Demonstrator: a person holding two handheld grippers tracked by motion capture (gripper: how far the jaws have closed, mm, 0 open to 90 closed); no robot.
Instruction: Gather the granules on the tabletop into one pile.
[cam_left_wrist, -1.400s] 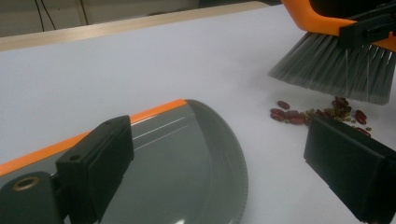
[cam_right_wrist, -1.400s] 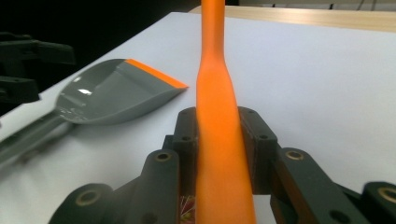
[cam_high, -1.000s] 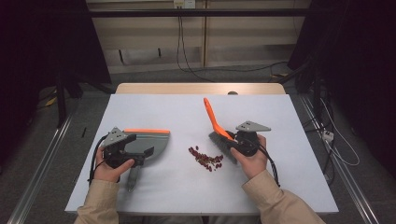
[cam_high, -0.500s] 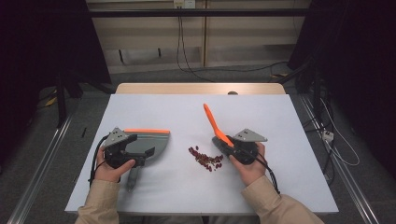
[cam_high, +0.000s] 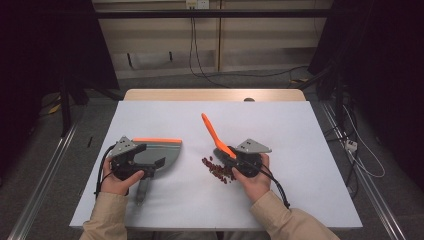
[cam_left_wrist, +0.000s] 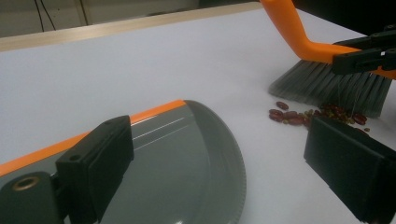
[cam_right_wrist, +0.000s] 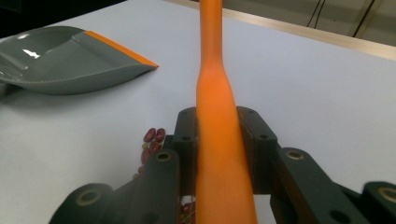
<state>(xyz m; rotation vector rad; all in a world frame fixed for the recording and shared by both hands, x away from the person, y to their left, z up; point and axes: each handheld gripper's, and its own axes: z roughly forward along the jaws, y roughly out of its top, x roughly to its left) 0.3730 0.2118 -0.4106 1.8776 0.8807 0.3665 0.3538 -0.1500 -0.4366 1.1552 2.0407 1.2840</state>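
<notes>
Sweep barely started — red beans (cam_high: 218, 169) sit loose mid-tabletop, none in the dustpan (cam_high: 159, 152) yet. Right gripper (cam_high: 231, 156) jaws clamp the orange brush (cam_high: 216, 136), bristles at the pile. Left gripper (cam_high: 148, 167) jaws: the dustpan's handle runs betw. them, but can't tell if clamped.
</notes>
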